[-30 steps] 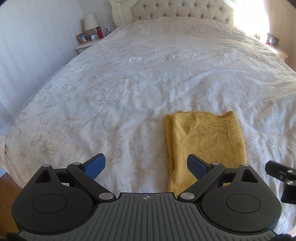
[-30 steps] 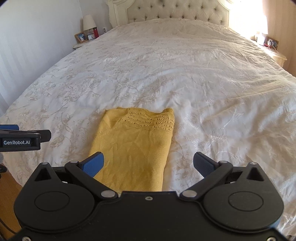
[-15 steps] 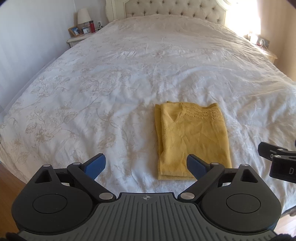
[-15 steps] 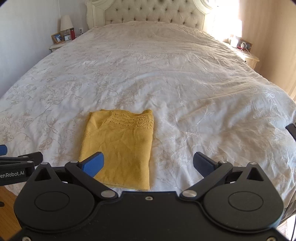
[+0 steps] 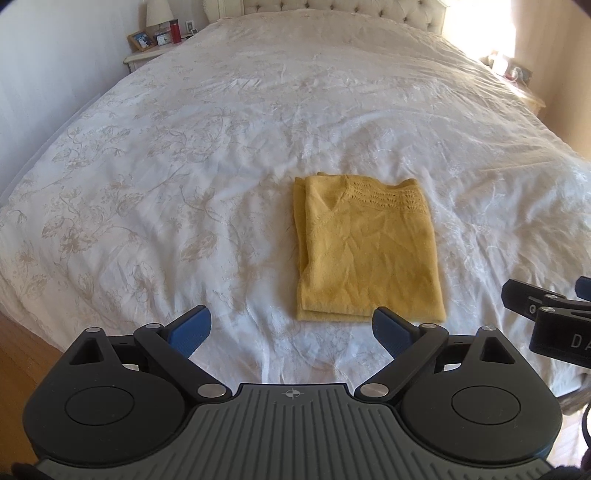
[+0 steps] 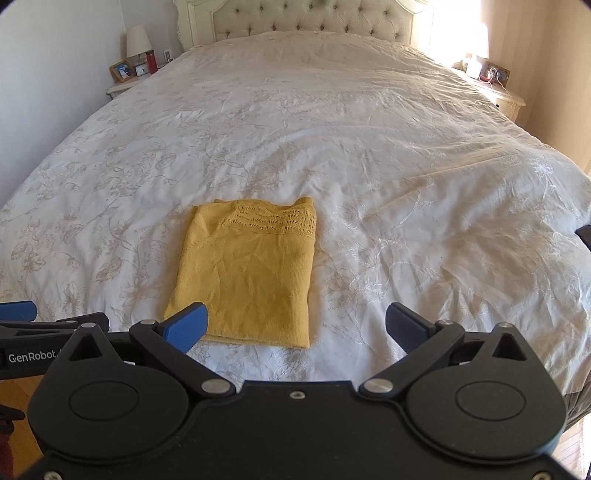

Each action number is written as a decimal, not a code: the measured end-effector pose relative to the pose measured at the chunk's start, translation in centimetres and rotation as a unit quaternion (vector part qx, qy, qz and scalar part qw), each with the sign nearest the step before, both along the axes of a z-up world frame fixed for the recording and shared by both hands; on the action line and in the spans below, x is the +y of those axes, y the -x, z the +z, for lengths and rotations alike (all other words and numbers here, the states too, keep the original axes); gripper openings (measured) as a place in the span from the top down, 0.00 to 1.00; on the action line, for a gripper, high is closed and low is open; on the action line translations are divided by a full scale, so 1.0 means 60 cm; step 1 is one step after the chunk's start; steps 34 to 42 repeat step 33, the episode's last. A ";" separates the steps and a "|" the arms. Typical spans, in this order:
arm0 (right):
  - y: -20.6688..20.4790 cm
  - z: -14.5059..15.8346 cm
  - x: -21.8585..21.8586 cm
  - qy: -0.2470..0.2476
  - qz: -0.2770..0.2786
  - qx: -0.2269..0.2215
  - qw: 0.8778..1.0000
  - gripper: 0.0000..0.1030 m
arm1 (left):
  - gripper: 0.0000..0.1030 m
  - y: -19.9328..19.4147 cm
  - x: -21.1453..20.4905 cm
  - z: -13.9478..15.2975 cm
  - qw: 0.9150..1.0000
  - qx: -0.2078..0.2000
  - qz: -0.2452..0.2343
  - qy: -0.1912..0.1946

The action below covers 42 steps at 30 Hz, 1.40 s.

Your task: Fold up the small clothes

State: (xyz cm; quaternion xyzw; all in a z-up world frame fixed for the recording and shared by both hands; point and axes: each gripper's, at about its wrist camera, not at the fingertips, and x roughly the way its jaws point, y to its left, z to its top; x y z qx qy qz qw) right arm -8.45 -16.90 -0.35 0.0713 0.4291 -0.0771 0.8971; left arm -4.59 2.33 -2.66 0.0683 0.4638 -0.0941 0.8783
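A folded yellow top (image 5: 364,251) lies on the bed (image 5: 184,166); the left gripper (image 5: 291,332) and right gripper (image 6: 297,325) hover wide apart, empty.

White floral bedspread (image 6: 332,129) on the bed, tufted headboard (image 6: 303,16), lamp (image 6: 138,38) and framed photo (image 6: 122,70) on nightstand (image 6: 122,88)

Both fisheye views look from the foot of the white floral-covered bed (image 5: 184,166) toward the tufted cream headboard (image 6: 303,18), angled slightly down. The left wrist view sits further left, the right further right. Both share the folded mustard-yellow knit garment (image 5: 365,251) (image 6: 247,273), near each lens, and each catches the other hand-held gripper at its edge.
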 end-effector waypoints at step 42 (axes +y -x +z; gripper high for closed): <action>0.019 0.003 0.005 -0.020 -0.022 -0.005 1.000 0.01 | 0.08 0.008 -0.002 -0.003 1.000 0.008 -0.006 0.009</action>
